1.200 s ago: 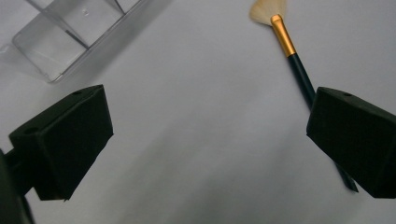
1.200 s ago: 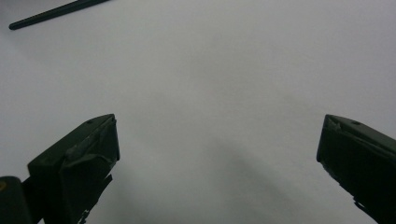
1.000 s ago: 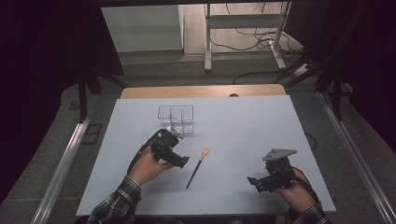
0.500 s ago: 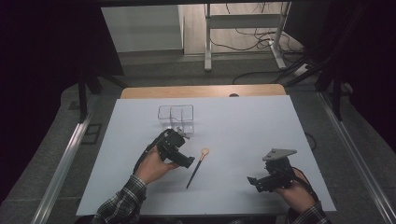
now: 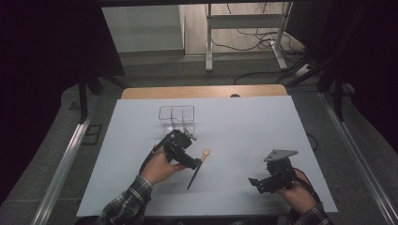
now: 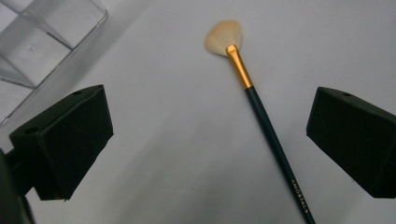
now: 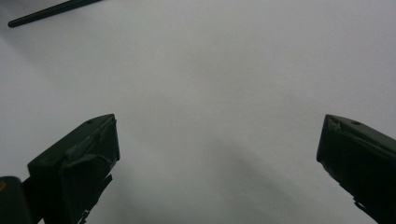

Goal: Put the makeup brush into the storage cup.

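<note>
A fan brush (image 5: 197, 167) with pale bristles, a gold ferrule and a dark handle lies on the white table (image 5: 244, 131), bristles toward the far side. In the left gripper view the fan brush (image 6: 261, 116) lies between the open jaws, nearer the right one and touching neither. My left gripper (image 5: 193, 162) hovers right over the brush's upper handle; the left gripper (image 6: 210, 140) holds nothing. My right gripper (image 5: 254, 182) rests open near the front right of the table, apart from the brush. In its own view the right gripper (image 7: 217, 158) stands empty over bare table, with the brush handle's end (image 7: 51, 12) far off.
A clear plastic organiser (image 5: 177, 116) with compartments stands beyond the left gripper; its corner, the organiser (image 6: 46, 37), shows close to the left jaw. A wooden strip (image 5: 202, 92) borders the table's far edge. Metal rails run along both sides.
My left gripper has moved right, from beside the brush to over it, so the brush now lies between its open jaws. The right gripper has stayed still.
</note>
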`<state>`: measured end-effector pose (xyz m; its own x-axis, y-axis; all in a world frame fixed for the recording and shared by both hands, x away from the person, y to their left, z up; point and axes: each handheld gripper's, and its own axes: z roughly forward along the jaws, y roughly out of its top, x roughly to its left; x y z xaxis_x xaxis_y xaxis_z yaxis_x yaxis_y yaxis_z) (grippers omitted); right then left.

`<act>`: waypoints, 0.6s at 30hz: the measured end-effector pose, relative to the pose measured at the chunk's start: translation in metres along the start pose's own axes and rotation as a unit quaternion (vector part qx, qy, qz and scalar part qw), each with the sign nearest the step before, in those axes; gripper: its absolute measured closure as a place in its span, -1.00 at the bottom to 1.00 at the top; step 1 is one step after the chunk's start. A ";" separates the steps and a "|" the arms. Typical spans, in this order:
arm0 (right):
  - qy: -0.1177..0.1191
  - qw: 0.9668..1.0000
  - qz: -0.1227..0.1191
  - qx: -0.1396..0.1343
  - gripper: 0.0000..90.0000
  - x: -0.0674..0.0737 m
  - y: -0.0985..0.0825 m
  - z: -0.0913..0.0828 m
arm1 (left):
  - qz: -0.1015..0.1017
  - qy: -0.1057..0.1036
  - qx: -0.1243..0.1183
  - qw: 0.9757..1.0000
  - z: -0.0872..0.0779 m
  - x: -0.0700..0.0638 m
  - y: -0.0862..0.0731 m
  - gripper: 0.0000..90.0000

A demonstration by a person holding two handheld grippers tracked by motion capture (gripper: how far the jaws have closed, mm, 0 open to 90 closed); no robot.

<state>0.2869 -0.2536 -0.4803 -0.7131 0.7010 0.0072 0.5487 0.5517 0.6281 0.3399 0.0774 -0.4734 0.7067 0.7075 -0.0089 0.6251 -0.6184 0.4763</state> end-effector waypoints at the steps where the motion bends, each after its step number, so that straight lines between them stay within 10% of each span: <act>1: 0.000 1.000 0.001 0.002 -1.00 0.000 0.000 0.000 | 0.002 0.001 0.001 1.000 0.000 -0.001 0.001 -0.97; 18: 0.001 1.000 -0.003 0.003 -1.00 0.000 0.000 0.001 | -0.003 -0.002 0.008 1.000 0.010 -0.008 0.007 -0.92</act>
<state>0.2868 -0.2532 -0.4810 -0.7178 0.6962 0.0051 0.5470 0.5594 0.6228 0.3414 0.0642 -0.4787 0.7039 0.7101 -0.0155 0.6347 -0.6190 0.4627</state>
